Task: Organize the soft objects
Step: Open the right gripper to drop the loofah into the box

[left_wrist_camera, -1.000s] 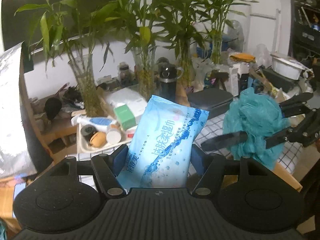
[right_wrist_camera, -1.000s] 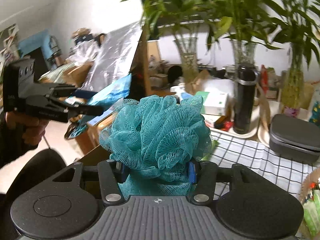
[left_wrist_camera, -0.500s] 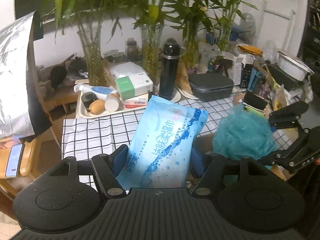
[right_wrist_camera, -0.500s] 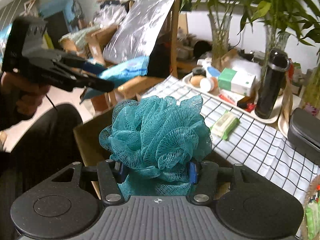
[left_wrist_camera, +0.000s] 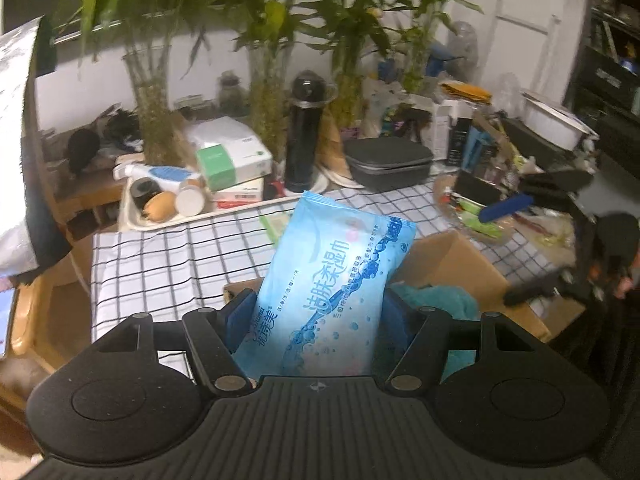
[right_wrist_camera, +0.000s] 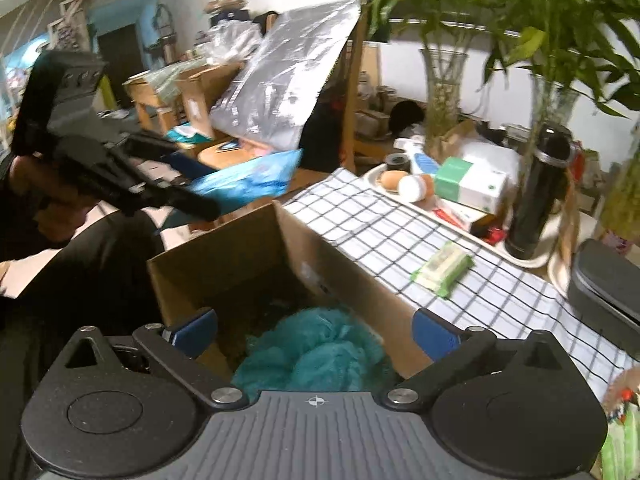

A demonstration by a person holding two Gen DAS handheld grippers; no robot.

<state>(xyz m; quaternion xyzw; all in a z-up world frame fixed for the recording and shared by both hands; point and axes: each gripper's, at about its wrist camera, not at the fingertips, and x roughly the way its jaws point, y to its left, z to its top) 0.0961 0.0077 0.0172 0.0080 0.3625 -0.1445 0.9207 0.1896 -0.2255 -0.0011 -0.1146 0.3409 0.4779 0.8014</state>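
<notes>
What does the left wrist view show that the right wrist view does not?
Only the left wrist view shows the printed front of the blue wipes pack clamped in the left tongs. Only the right wrist view shows the open right tongs and the green wipes pack on the checked cloth. Both show the teal bath pouf in the cardboard box.

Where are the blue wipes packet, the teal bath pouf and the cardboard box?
blue wipes packet (left_wrist_camera: 332, 300): left wrist view, middle of its printed front.
teal bath pouf (right_wrist_camera: 316, 348): right wrist view, top of the mesh ball.
cardboard box (right_wrist_camera: 340, 264): right wrist view, its right-hand wall.
</notes>
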